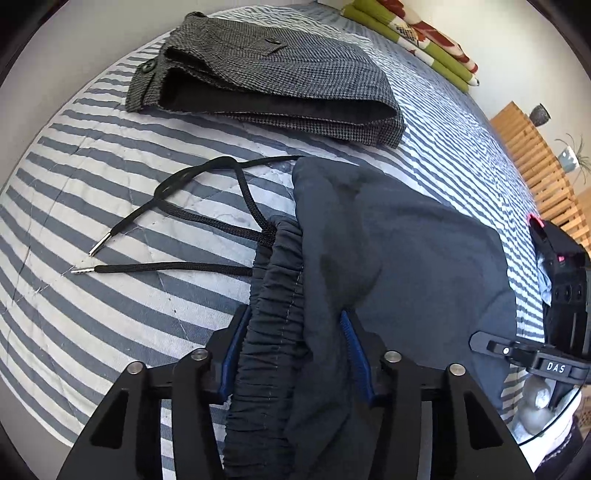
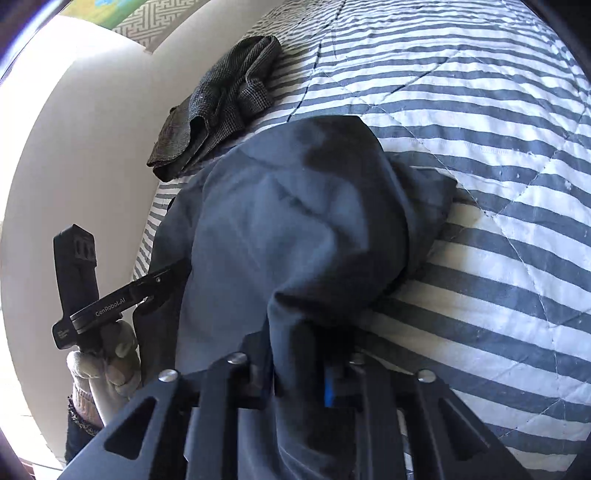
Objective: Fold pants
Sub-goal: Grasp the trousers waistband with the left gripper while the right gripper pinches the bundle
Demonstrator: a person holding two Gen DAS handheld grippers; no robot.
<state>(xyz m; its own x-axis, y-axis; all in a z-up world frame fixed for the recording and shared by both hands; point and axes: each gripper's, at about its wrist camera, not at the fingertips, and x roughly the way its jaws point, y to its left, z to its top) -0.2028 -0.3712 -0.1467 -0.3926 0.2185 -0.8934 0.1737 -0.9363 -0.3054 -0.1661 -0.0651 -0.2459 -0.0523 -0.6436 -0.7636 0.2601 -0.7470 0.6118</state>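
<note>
Dark navy pants (image 1: 406, 251) lie bunched on the striped bed quilt (image 1: 92, 184). My left gripper (image 1: 291, 332) is shut on their gathered elastic waistband (image 1: 273, 295), with the cloth filling the gap between the blue pads. A black drawstring (image 1: 192, 218) with metal tips trails left over the quilt. In the right wrist view the same pants (image 2: 295, 221) drape toward me and my right gripper (image 2: 306, 362) is shut on a fold of the fabric. The left gripper's body (image 2: 96, 310) shows at the left there, held by a gloved hand (image 2: 110, 365).
Folded grey houndstooth pants (image 1: 266, 77) lie at the far side of the bed (image 2: 218, 107), near the white wall. A green and red patterned cloth (image 1: 417, 33) sits at the head. A wooden slatted piece (image 1: 535, 162) with potted plants stands to the right.
</note>
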